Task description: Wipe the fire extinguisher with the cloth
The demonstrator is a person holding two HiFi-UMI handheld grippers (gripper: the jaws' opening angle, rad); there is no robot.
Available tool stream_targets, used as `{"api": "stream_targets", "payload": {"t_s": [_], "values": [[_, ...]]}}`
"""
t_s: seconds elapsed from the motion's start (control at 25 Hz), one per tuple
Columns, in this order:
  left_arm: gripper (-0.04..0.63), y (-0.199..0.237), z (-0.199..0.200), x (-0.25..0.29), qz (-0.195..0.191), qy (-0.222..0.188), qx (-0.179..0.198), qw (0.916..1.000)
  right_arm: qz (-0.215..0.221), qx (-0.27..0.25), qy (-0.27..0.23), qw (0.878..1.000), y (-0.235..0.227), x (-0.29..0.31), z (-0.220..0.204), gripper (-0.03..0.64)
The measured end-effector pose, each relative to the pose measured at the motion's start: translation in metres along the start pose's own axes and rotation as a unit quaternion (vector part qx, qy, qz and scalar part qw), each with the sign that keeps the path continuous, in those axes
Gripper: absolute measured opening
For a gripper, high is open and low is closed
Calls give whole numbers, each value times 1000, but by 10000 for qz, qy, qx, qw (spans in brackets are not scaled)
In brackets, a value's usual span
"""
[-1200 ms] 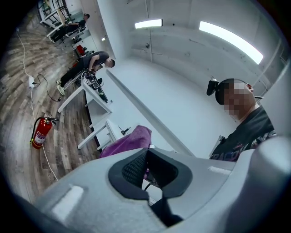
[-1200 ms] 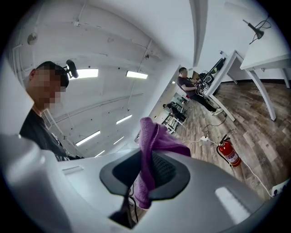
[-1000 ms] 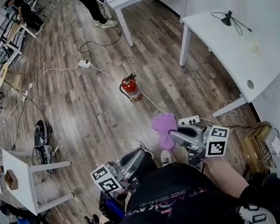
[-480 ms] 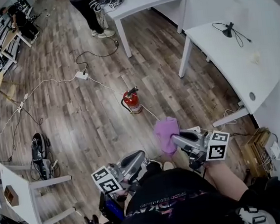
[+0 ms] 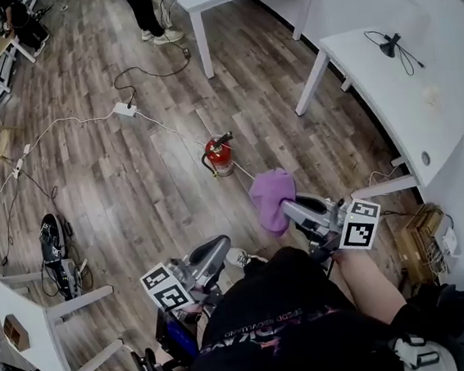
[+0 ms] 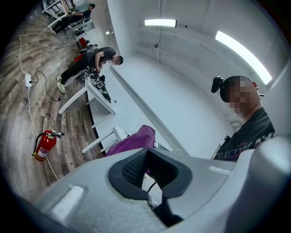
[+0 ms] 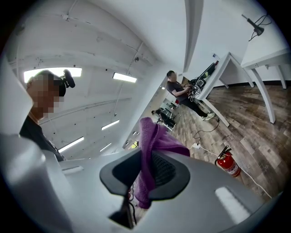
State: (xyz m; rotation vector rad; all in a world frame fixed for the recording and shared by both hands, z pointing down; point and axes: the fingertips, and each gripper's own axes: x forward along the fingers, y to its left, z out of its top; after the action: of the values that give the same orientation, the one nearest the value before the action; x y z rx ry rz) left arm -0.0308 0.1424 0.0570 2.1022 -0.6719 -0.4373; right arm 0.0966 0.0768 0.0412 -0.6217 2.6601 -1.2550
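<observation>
Cloth (image 5: 271,199): one, purple, pinched in right claw (image 5: 291,210). Left claw (image 5: 220,248) clenched, empty. Fire extinguisher (image 5: 220,157): one, on floor (image 5: 125,192).

The cloth (image 5: 271,194), purple and fuzzy, is pinched between the fingers (image 7: 169,172) of the right gripper (image 5: 291,210). It bunches up above them, and one end hangs below. The red fire extinguisher (image 5: 219,155), with black handle and hose, stands upright on the wood floor (image 5: 132,174), ahead of those fingers and well apart.
</observation>
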Motion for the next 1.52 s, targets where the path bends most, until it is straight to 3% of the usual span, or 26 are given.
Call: {"api": "stream_targets", "payload": {"t_s": [0.6, 0.88, 1.24, 1.52], "values": [[-2, 65, 13, -16, 876, -623, -410, 9934, -397, 153, 334, 9985, -91, 57, 61, 55], [-2, 106, -3, 36, 1362, -338, -884, 9862, -420, 418, 725, 9956, -172, 83, 87, 55], [-2, 204, -24, 84, 1689, -639, -907, 9794, -370, 674, 1519, 9854, -294, 134, 68, 55], [-2, 276, -69, 91, 1896, -852, -1187, 9709, -377, 914, 1785, 9790, -397, 179, 11, 55]]}}
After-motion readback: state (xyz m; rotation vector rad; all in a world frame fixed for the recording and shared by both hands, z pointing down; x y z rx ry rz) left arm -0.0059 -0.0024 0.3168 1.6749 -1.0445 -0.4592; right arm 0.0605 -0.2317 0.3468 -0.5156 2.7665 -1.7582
